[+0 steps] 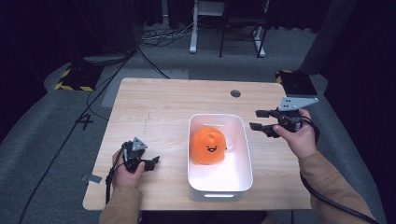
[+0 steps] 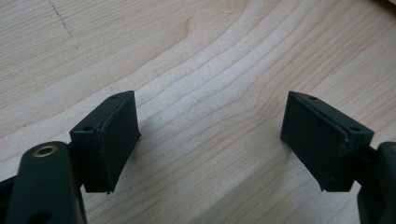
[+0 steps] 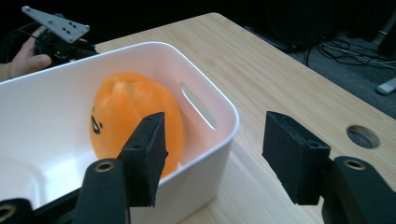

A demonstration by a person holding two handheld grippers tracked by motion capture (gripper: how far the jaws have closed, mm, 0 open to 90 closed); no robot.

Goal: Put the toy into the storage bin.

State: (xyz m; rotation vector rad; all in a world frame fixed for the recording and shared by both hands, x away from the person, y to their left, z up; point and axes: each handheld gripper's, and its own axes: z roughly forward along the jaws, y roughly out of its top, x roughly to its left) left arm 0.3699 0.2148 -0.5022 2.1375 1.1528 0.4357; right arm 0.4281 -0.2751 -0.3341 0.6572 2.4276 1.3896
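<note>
Your right gripper (image 1: 259, 119) is released: its jaws stand apart with nothing between them, and the right gripper view (image 3: 212, 158) shows only bare wood and the near corner of the white bin (image 3: 224, 109) in the gap. Your left gripper (image 1: 153, 162) is released too; the left gripper view (image 2: 210, 140) looks straight down between its spread pads at plain wood grain, jaws close over the table (image 1: 154, 107) with nothing in them. From the high view, your right gripper sits at about 3 o'clock of the bin (image 1: 246, 154), just off its right wall and pointing toward it, while your left rests at about 9 o'clock, a little apart from the left wall. The orange plush toy (image 1: 209, 145) lies inside the bin, nearer its far end, smiling face toward you. The right gripper view adds what the high view hides: the toy (image 3: 133, 112) sits close to the end wall with the slot handle (image 3: 198, 105), and your left hand (image 3: 28, 58) shows beyond the far rim. The high view alone takes in the round hole (image 1: 236, 93) at 12 o'clock.
</note>
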